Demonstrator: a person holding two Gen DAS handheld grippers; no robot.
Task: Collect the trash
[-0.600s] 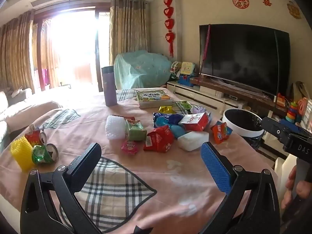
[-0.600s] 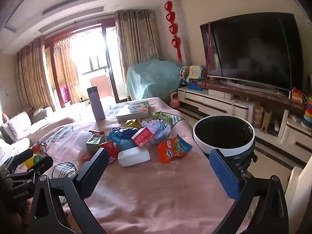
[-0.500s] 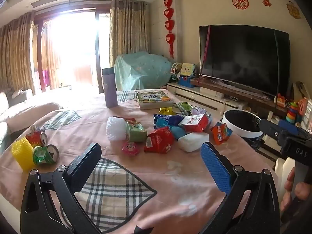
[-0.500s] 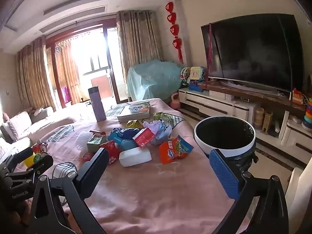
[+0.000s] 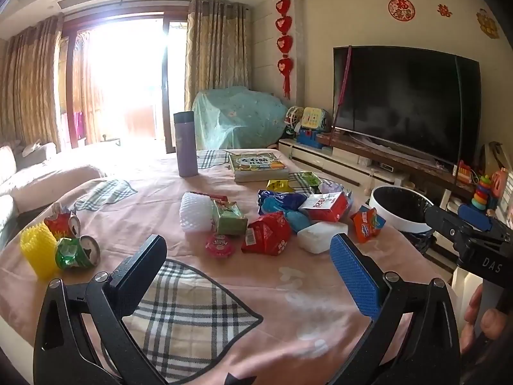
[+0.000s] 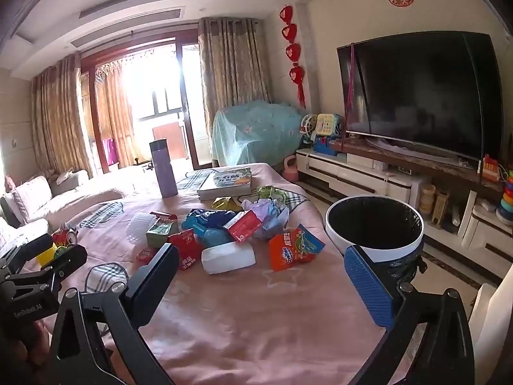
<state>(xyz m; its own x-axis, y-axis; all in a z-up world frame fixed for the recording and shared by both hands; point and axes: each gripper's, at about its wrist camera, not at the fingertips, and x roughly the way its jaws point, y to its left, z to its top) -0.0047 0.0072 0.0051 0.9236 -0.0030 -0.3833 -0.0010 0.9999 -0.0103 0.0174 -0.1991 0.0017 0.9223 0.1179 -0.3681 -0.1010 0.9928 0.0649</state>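
Since the earlier frames both views have shifted only slightly: in the left wrist view the pile sits a touch lower and nearer, nothing on the counter [image 5: 192,192] has been disturbed. Here the left gripper [image 5: 247,266] stands wide and empty above the checked patch, short of the trash pile [image 5: 272,218]; the crushed cans [image 5: 77,250] lie apart at the left edge and could be missed. In the right wrist view the right gripper [image 6: 259,276] is also wide and empty, the orange snack bag [image 6: 295,247] just ahead, the bin [image 6: 373,227] beside the counter's edge. I judge that thin, slippery wrappers may slide from the pads, or be nudged off the edge beside the bin.
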